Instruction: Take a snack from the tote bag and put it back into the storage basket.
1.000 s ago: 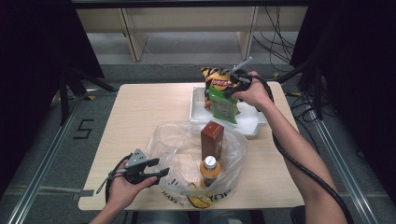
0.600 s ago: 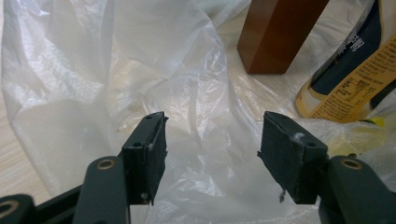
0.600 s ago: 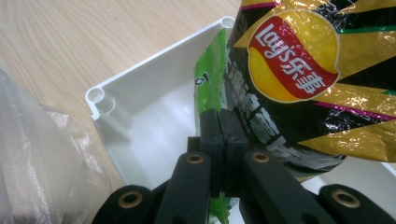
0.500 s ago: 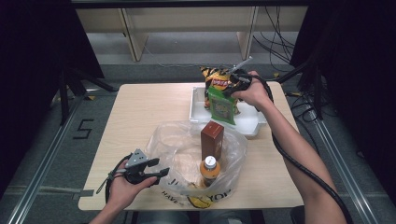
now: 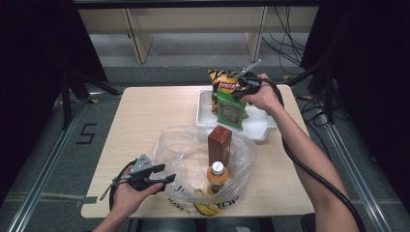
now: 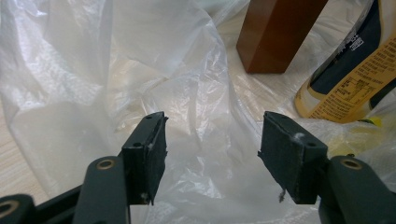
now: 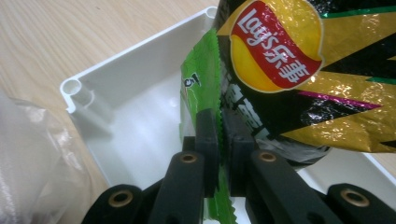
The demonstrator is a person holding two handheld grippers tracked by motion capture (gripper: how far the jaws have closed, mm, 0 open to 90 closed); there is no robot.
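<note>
My right gripper (image 5: 243,91) (image 7: 220,116) is shut on the top edge of a green snack packet (image 5: 231,110) (image 7: 198,88), which hangs over the white tray (image 5: 258,128) (image 7: 135,116). Its jaws have just eased open a little, and the packet stays pinched between the pads. A black and yellow chips bag (image 5: 226,82) (image 7: 289,56) leans right behind the packet. My left gripper (image 5: 167,174) (image 6: 212,140) rests open at the rim of a clear plastic bag (image 5: 188,145) (image 6: 93,70); only loose film lies between its jaws. Inside the bag stand a brown box (image 5: 219,142) (image 6: 275,32) and an orange-capped bottle (image 5: 217,176) (image 6: 350,79).
The wooden table (image 5: 154,111) has bare room at its left and back. The tray sits at the back right, close to the bag's far rim. A cable (image 5: 309,169) trails from the right gripper along the forearm. Dark frames and rails flank the table.
</note>
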